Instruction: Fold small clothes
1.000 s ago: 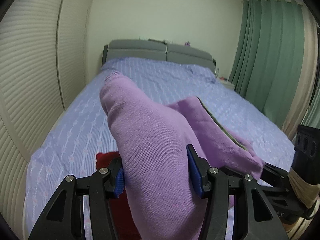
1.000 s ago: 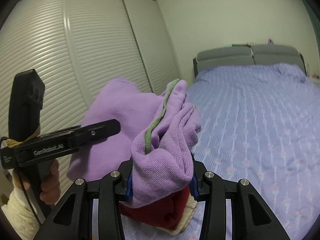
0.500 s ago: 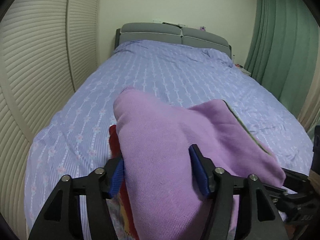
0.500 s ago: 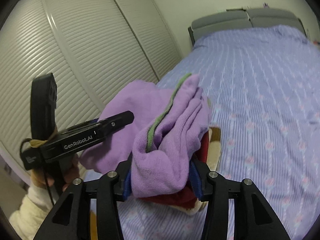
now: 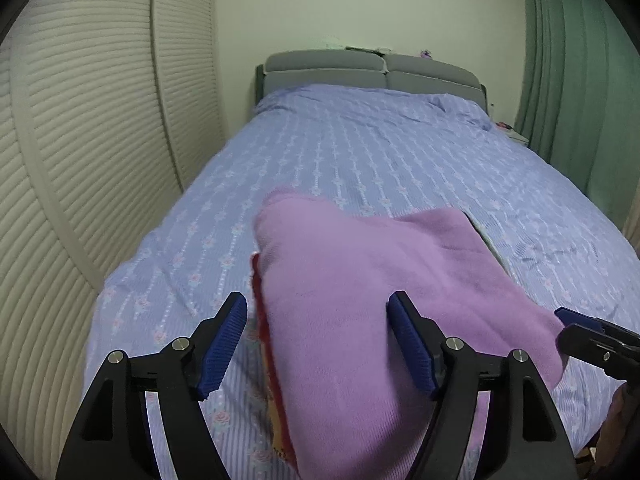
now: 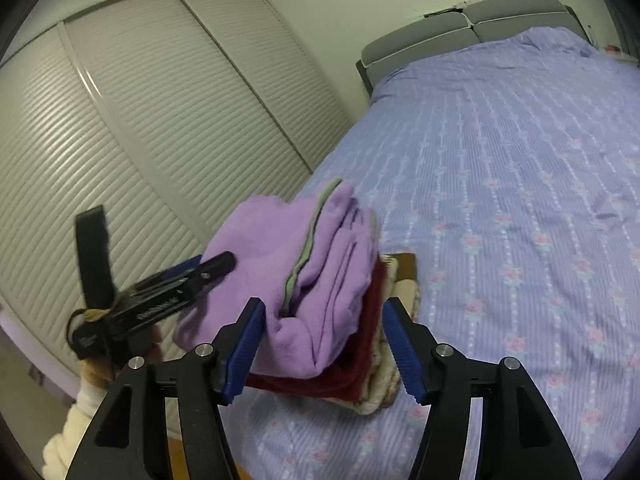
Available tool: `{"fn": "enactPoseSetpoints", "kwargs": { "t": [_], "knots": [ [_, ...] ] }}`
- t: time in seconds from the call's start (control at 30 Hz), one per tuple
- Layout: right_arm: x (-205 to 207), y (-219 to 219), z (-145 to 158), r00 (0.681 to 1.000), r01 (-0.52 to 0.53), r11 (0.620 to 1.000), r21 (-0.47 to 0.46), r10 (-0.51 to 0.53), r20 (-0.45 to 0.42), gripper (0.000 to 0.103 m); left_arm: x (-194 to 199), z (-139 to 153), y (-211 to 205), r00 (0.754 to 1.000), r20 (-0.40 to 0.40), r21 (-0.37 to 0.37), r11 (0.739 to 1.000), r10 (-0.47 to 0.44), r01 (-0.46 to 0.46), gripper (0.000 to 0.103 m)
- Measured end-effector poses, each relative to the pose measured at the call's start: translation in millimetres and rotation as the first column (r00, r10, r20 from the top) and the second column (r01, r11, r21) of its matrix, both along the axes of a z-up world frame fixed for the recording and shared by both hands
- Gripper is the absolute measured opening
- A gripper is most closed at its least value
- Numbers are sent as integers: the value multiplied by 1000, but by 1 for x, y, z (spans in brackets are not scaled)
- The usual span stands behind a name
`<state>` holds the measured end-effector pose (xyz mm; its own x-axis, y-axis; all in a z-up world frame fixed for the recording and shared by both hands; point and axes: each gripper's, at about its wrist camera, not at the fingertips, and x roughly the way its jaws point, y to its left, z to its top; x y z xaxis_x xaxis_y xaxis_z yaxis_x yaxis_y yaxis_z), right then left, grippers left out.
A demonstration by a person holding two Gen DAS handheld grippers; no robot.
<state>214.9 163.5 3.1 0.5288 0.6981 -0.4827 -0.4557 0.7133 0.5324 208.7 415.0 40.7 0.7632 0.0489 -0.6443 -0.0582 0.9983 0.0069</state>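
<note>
The folded purple garment (image 5: 384, 312) lies on top of a small stack on the near end of the bed (image 5: 360, 152), and both tongs flank it. The left gripper (image 5: 320, 340) has just been opening: its blue pads (image 5: 224, 340) stand apart, the left one clear of the cloth with bedspread showing in the gap, the right one at or just over the purple surface, so the garment lies between them without being pinched. The right gripper (image 6: 322, 344) has also just been opening; the thick folded end of the garment, with its green trim (image 6: 306, 252), sits between its pads (image 6: 244, 348), and a gap shows on the right side, where no pad presses. Under the purple piece lies a dark red cloth (image 6: 360, 344), and under that a cream patterned one (image 6: 400, 364), all just ahead of the right tongs. Seen from the right wrist, the left gripper reaches in from the left, its tip at the garment's far edge, held by a hand (image 6: 120, 360) in a cream sleeve (image 6: 76, 424). White lettering runs along that gripper's body, too blurred to read. No containers show.
</note>
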Motion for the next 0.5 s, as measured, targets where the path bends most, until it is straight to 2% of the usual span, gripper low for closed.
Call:
{"fn": "enactPoseSetpoints", "kwargs": {
  "t": [0.17,0.27,0.33,0.4,0.5],
  "knots": [
    [-8,-6,14,998,10,999,-37,-7,62,62,-27,21,-10,995,54,24,996,84,-86,77],
    [-16,-18,27,993,27,994,-107,-15,113,77,-47,32,-31,991,74,74,991,108,-113,80],
    [-19,-32,34,988,47,989,-143,-24,155,78,-63,36,-52,989,93,102,987,113,-122,86],
    [-29,-48,41,978,67,983,-172,-31,207,87,-77,39,-71,988,109,120,985,113,-126,89],
    [-45,-80,49,963,94,968,-233,-29,269,91,-99,44,-106,984,140,117,985,110,-127,97]
  ]
}}
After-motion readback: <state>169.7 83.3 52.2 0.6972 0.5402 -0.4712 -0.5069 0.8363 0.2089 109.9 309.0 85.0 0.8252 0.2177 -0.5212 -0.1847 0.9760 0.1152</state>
